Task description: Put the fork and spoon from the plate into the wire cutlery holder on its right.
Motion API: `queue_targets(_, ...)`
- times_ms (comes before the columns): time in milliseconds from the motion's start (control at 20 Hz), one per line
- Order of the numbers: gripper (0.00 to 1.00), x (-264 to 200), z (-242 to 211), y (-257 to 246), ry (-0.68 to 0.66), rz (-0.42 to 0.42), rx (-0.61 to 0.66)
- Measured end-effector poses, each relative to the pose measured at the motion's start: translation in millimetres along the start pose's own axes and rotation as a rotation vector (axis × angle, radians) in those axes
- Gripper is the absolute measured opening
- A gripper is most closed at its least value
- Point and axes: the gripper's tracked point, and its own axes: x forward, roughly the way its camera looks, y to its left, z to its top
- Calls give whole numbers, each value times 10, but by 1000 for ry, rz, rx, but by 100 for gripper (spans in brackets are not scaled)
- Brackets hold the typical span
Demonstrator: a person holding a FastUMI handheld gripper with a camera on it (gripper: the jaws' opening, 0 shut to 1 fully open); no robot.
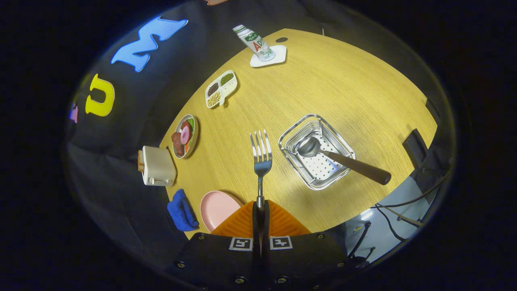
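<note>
- The gripper (260, 208) at the bottom centre of the frame has its jaws pressed together on the handle of the fork (261, 159), whose tines point up towards the middle of the frame, above the table.
- The spoon (339, 158) already lies in the wire cutlery holder (291, 133), right of centre, bowl inside and dark handle sticking out over the rim to the lower right.
- The pink plate (216, 208) sits lower left of the fingers, bare.
- By my judgement the fork's transfer is the step in hand; the next move calls for carrying it right over the holder, then lowering it in beside the spoon.
- The surface is a pale wooden table (343, 93). Along its left edge stand a toaster (158, 166), a blue cloth (181, 210), a food dish (185, 135) and a divided tray (221, 89); a bottle (254, 40) stands upper centre.
</note>
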Motion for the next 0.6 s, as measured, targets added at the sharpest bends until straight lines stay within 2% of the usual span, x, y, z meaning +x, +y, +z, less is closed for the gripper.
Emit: queue_targets(600, 1, -119, 21, -431, 49, -26, 108)
